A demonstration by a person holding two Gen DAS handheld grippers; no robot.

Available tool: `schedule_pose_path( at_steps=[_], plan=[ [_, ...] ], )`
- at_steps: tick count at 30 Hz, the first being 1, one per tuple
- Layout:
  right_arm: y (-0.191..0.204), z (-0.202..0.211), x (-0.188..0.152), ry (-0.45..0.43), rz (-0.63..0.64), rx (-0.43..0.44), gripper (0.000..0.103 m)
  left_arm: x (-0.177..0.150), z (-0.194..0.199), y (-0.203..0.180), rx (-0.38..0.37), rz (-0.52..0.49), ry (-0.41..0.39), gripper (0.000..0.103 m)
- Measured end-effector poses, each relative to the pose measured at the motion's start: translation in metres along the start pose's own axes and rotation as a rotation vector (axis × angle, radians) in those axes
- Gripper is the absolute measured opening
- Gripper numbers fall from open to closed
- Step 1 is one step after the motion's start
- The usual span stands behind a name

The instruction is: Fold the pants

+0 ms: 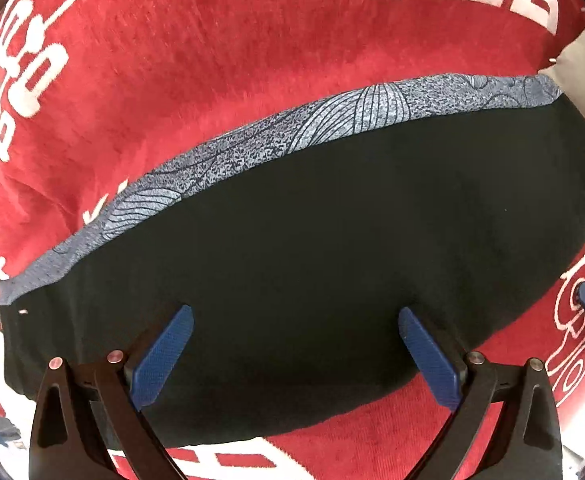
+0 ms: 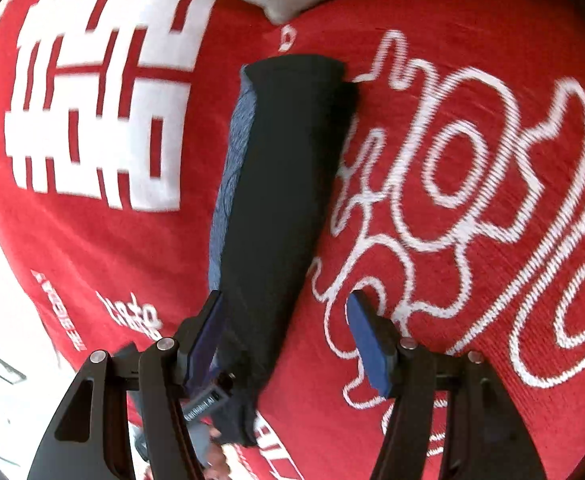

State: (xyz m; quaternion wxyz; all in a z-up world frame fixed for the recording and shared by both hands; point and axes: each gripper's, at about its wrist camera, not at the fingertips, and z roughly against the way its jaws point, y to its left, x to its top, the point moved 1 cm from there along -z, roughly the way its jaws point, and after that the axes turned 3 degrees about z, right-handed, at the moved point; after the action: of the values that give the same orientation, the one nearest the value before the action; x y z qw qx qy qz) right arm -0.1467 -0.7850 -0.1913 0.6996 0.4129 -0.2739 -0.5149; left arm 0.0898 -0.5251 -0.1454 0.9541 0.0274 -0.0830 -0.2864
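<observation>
Both grippers, left (image 1: 294,354) and right (image 2: 288,340), hold their blue fingers (image 1: 160,360) spread, grasping nothing. Folded dark pants (image 1: 312,256) with a patterned blue band lie flat on the red blanket (image 1: 196,60).

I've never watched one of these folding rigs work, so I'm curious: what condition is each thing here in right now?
pants: folded into a long dark strip, patterned blue edge showing, lying flat.
red cloth: spread underneath, white print facing up.
left gripper: open, above the pants, holding nothing.
right gripper: open, one end of the pants between its fingers, not clamped.
</observation>
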Motion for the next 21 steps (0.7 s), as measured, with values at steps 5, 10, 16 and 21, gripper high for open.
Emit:
schedule_pose_path(
  at_steps=[5, 10, 16, 21],
  plan=[
    [-0.012, 0.001, 0.0, -0.085, -0.049, 0.072, 0.066, -0.001, -0.001, -0.001, -0.004, -0.011, -0.01, 0.103],
    [0.0, -0.017, 0.017, -0.112, 0.013, 0.084, 0.066, -0.002, -0.003, 0.002, -0.007, -0.011, -0.019, 0.103],
    [0.023, -0.044, 0.043, -0.139, 0.071, 0.071, 0.066, -0.004, -0.012, 0.011, -0.025, -0.007, -0.025, 0.103],
    [0.03, -0.066, 0.056, -0.076, 0.043, 0.003, 0.034, 0.001, -0.017, 0.027, -0.045, 0.022, 0.003, 0.102]
  ],
)
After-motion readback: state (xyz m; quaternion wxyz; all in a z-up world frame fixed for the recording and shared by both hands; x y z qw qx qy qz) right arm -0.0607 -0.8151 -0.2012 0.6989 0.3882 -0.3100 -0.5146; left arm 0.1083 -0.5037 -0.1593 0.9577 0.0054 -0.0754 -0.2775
